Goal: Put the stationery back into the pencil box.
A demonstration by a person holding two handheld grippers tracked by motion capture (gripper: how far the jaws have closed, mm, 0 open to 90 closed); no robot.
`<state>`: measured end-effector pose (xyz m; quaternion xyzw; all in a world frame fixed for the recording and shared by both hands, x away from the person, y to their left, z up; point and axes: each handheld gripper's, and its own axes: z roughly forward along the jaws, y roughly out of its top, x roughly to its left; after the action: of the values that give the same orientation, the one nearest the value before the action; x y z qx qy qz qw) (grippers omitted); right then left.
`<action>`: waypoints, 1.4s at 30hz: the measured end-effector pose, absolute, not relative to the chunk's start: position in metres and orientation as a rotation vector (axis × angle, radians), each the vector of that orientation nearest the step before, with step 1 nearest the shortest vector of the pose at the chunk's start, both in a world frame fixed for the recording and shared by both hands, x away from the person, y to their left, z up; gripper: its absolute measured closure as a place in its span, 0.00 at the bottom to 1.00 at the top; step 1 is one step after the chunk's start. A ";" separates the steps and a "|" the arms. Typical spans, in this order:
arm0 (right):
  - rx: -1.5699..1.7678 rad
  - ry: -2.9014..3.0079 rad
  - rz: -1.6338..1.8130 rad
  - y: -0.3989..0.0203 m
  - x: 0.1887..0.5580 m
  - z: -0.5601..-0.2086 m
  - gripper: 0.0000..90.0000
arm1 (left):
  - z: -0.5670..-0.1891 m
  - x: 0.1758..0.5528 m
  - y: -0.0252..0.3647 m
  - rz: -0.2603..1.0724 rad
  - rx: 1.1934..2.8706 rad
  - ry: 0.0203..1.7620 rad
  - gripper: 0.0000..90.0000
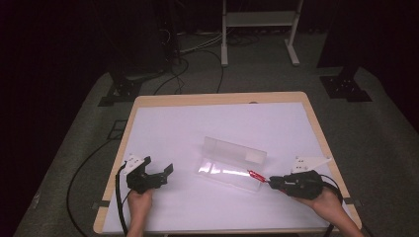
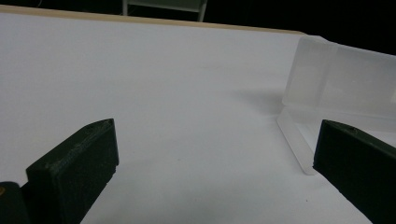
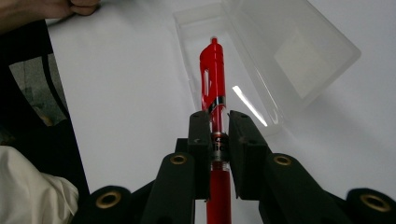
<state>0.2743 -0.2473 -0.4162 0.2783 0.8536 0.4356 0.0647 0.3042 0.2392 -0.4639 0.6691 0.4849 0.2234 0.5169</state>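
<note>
The right gripper [image 3: 215, 122], jaws clamped on a red pen [image 3: 214, 79], aims it ahead into the open clear case [image 3: 299, 51]; the left gripper [image 2: 215, 154], jaws wide and empty, waits beside the case on the counter [image 1: 163, 123].

Red pen [image 3: 213, 79], frosted clear case [image 3: 280, 56] (white table [image 1: 163, 128])

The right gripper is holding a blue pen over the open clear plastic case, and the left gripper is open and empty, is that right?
Not quite. The pen in the right gripper is red, not blue, as the right gripper view shows. It is held over the open clear case, and the left gripper is open and empty.
</note>
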 end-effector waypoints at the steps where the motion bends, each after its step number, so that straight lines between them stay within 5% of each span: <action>1: 0.836 2.579 1.315 -0.246 0.275 -0.416 0.88 | -0.464 0.304 0.239 0.537 1.607 1.164 0.00; 42: 0.748 2.627 1.343 -0.183 0.322 -0.418 0.88 | -0.464 0.304 0.239 0.536 1.606 1.164 0.00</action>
<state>0.3216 -0.1835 -0.4183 0.2454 0.8620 0.4408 0.0488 0.3039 0.2391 -0.4639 0.6692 0.4849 0.2231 0.5170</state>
